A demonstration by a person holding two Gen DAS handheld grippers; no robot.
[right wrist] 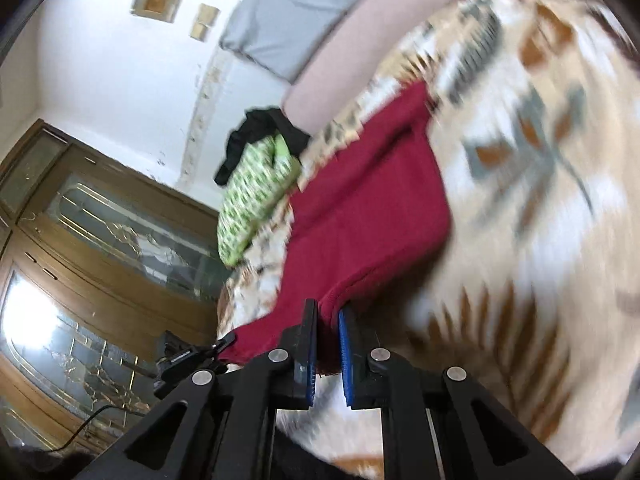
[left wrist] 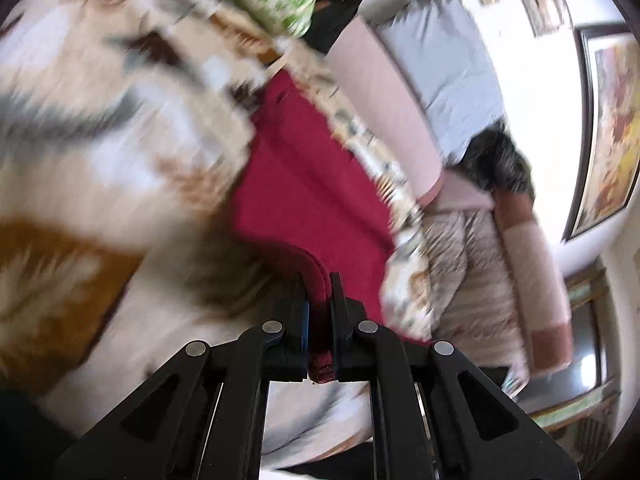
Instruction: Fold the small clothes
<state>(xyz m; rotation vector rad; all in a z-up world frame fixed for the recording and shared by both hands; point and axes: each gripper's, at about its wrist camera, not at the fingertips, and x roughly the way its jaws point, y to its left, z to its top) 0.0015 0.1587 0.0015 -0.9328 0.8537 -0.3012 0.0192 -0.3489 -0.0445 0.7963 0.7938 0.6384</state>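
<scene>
A dark red knit garment (left wrist: 304, 184) lies spread on a patterned cream, brown and grey bedspread (left wrist: 100, 128). My left gripper (left wrist: 319, 284) is shut on the garment's hemmed edge, with red fabric pinched between its black fingers. In the right wrist view the same garment (right wrist: 372, 200) stretches away from my right gripper (right wrist: 329, 308), which is shut on another corner of it between blue pads (right wrist: 345, 344). The left gripper (right wrist: 192, 360) also shows there, holding the garment's far corner. Both views are motion-blurred.
A green-and-white patterned cloth (right wrist: 256, 192) and a black garment (right wrist: 256, 132) lie at the bed's edge. Pink and grey pillows (left wrist: 400, 92) line the headboard. A wooden glass-door cabinet (right wrist: 80, 260) stands beside the bed. Framed pictures (left wrist: 608, 128) hang on the white wall.
</scene>
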